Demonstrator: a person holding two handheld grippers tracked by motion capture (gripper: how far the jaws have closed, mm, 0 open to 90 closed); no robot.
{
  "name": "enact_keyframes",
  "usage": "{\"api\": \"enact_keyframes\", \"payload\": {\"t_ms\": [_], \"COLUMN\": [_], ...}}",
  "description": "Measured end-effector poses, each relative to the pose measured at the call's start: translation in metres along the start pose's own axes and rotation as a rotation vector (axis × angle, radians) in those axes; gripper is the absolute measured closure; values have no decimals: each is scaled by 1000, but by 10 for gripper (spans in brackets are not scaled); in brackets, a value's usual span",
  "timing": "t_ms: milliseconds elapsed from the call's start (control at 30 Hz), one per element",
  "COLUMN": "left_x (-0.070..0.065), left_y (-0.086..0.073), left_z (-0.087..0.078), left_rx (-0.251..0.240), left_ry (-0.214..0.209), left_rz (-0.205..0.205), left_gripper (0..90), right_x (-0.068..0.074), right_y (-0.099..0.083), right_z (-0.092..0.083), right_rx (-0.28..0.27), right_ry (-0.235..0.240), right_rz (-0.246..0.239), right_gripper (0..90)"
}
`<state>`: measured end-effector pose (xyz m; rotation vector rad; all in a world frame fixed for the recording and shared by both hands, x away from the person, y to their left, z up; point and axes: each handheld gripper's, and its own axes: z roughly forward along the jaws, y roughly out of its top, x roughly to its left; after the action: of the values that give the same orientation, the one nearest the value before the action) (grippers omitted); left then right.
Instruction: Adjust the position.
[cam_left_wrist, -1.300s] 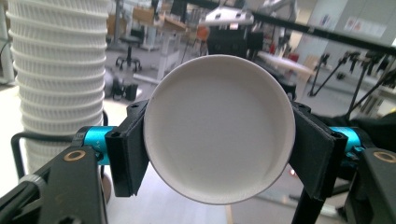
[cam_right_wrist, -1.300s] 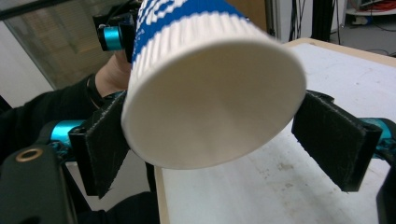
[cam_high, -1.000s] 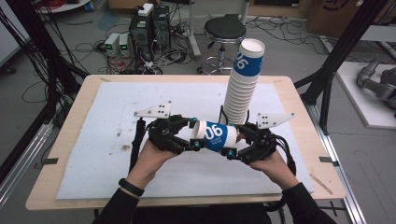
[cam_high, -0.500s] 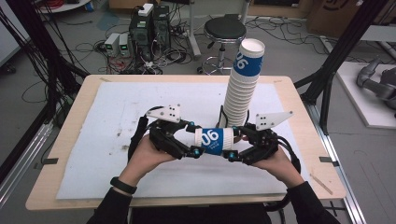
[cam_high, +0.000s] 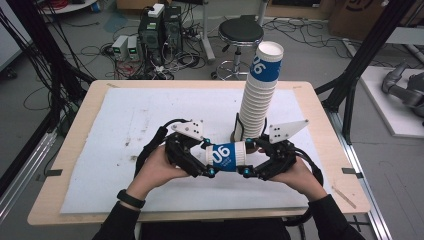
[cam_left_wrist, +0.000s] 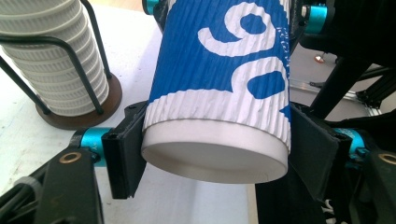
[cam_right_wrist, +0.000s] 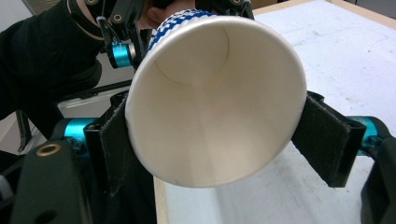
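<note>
A blue-and-white paper cup (cam_high: 226, 155) is held sideways above the table (cam_high: 75, 150), base clamped by the left gripper (cam_high: 206, 159), which just closed further, rim gripped by the right gripper (cam_high: 248, 159). A cup stack (cam_high: 257, 100) stands behind.

Grey floor (cam_high: 310, 65), cables strewn. Black round stool (cam_high: 241, 33) behind wooden table (cam_high: 320, 150). Computer towers (cam_high: 161, 25), possibly cardboard boxes far back.
</note>
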<state>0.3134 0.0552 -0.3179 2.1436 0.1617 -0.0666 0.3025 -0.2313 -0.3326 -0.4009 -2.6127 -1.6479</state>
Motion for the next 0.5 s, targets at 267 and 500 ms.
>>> {"api": "enact_keyframes", "payload": {"t_ms": [267, 500], "left_x": [5, 9], "left_y": [-4, -9], "left_z": [-8, -17], "left_rx": [-129, -260], "left_ry": [-26, -16], "left_rz": [-14, -40], "left_gripper": [290, 293], "right_x": [-2, -4], "right_y": [3, 2], "right_z": [-8, -14], "right_rx": [-115, -187], "right_ry": [8, -2], "right_rz": [61, 108], "right_gripper": [162, 162]}}
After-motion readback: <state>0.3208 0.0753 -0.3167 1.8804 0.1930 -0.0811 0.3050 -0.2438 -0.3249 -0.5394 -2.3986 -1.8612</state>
